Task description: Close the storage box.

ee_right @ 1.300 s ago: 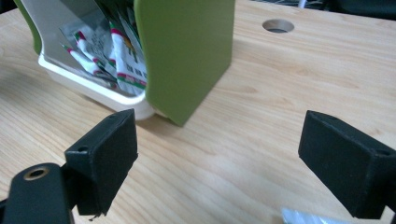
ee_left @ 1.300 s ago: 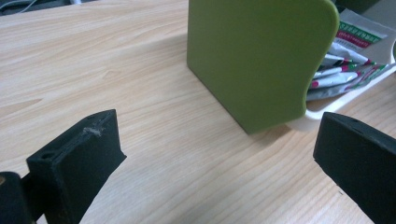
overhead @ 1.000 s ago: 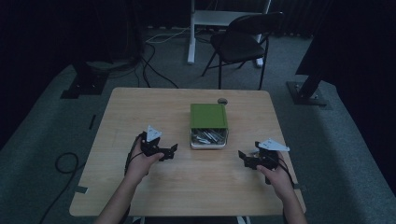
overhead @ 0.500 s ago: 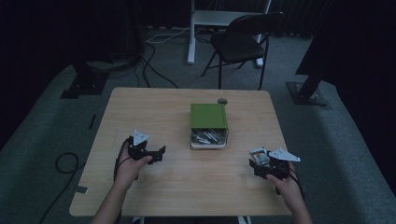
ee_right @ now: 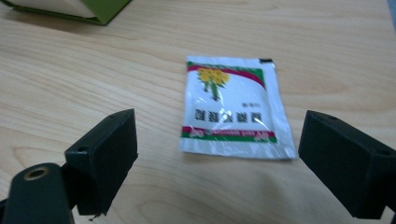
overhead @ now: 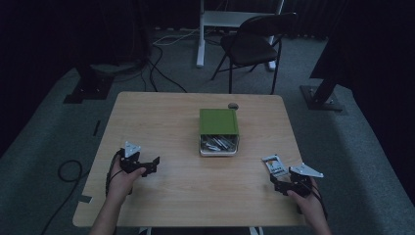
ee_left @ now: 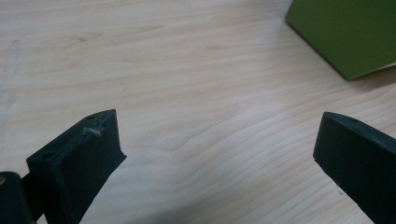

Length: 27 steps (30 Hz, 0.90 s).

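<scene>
The left tool has its two black jaws spread wide apart, with nothing between them but bare wood. One jaw carries a small pale scuff near its tip. Below lies the light-grained worktop. At the upper right corner sits the slanted edge of a green box, well apart from both jaws.

Dim room; grey carpet floor; black folding chair beyond wooden table.

high view: dim, dark surroundings, grainy | gripper views: bright, even light, soft shadows | packet: glare, slight blur
</scene>
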### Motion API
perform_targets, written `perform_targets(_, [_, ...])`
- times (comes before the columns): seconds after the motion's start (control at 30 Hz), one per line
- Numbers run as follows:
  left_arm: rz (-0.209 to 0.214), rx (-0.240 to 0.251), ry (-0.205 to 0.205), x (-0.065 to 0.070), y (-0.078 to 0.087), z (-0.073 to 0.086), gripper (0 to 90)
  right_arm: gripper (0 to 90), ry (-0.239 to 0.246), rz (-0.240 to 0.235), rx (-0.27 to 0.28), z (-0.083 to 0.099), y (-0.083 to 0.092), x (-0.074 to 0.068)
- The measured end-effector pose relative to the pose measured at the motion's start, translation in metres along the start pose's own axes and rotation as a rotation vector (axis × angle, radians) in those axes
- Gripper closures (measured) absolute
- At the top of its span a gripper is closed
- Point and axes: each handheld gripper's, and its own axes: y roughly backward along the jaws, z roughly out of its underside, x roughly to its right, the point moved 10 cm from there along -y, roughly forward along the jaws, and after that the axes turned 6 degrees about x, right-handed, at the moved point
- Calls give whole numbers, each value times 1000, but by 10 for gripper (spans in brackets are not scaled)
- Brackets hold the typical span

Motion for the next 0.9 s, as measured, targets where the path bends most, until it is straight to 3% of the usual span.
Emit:
perform_targets(0.13, [-23, -5, 18, -11, 7, 7, 16, 115, -13, 17, -16, 6, 2, 4])
perform_targets(0.2, [-28, -2, 42, -16, 10, 9, 16, 116, 13, 43, -31, 9, 2, 7])
perform_targets(0.27, [-50, -7, 39, -22, 12, 12, 16, 116, 25, 66, -44, 11, 3, 9])
perform_targets(0.6, [-122, -35, 90, -48, 27, 30, 16, 123, -35, 121, -107, 24, 2, 19])
perform_targets(0.77, [-183, -88, 82, -61, 33, 45, 16, 117, -31, 126, -112, 25, 2, 19])
perform_targets(0.9, [-204, -92, 96, -68, 37, 50, 16, 117, -31, 126, -113, 25, 2, 19])
